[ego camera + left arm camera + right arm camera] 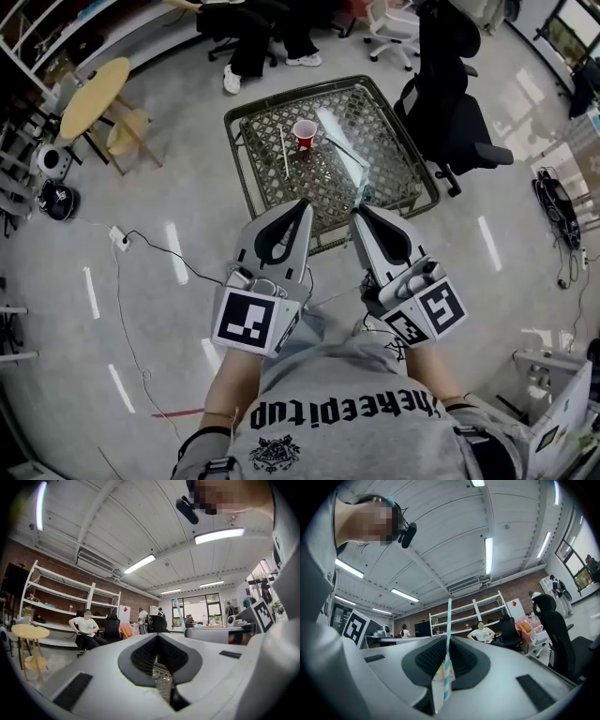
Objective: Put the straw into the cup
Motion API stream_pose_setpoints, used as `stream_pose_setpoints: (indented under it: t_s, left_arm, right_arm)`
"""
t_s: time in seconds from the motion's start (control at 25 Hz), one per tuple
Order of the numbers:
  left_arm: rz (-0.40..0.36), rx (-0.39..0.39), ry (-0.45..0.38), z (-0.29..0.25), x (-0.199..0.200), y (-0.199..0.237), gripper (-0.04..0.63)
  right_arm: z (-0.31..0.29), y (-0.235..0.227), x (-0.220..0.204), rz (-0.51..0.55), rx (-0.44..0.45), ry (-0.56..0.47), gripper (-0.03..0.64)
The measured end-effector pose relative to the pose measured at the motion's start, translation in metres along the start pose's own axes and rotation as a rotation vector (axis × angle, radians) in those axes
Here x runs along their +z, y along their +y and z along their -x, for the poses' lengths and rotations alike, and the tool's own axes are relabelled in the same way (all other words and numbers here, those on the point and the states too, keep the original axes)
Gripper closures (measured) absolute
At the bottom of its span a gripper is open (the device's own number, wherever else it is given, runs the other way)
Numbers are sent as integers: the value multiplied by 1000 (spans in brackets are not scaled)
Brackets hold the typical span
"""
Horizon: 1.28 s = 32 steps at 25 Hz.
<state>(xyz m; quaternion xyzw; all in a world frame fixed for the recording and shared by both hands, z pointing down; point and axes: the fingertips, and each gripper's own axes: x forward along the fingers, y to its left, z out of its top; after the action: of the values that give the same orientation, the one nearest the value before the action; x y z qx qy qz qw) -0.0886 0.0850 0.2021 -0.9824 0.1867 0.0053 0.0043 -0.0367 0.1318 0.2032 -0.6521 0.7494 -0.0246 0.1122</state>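
2 grippers sit close to the person's body, side by side. The left gripper has its jaws pressed together with nothing between them, only woven tabletop showing through the slit in its own view; the right gripper pinches 1 striped straw, teal and white, which runs forward past the jaw tips, with a scrap of paper wrapper at its near end.

Beyond them stands 1 low table with a woven top; toward its far side 1 red cup stands upright, mouth open, well apart from both grippers. Just left of the cup, not touching it, lies 1 pale thin stick; whether it is a 2nd straw I cannot tell.

The step in hand looks like carrying the held straw to the cup. To do it well, bring the right gripper above the mouth, tip the straw's free end downward, and aim for the middle of the opening; lower slowly, since a light cup would likely topple if the straw catches the rim. The left gripper could steady the cup's side; let go only once the straw's end is well inside.
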Motion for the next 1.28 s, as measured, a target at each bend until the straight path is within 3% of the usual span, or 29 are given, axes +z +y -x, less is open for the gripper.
stream_pose_setpoints:
  t_s: [0.32,0.76,1.0,1.28]
  left_arm:
    - [1,-77,29,-12,-9,37,565]
    - [31,-138,-7,-25,-12,61,565]
    - [34,-135,1,-39,-14,67,565]
    - [29,-78,0,-62,-10,83,565]
  right_arm:
    - [-40,1,-3,9,-64,-20,571]
    - [-55,-1,-9,26,-144,-22,571]
    - [-64,-14,-7,30,-151,-17,571]
    - [-88,-36,-3,22,-94,-9,571]
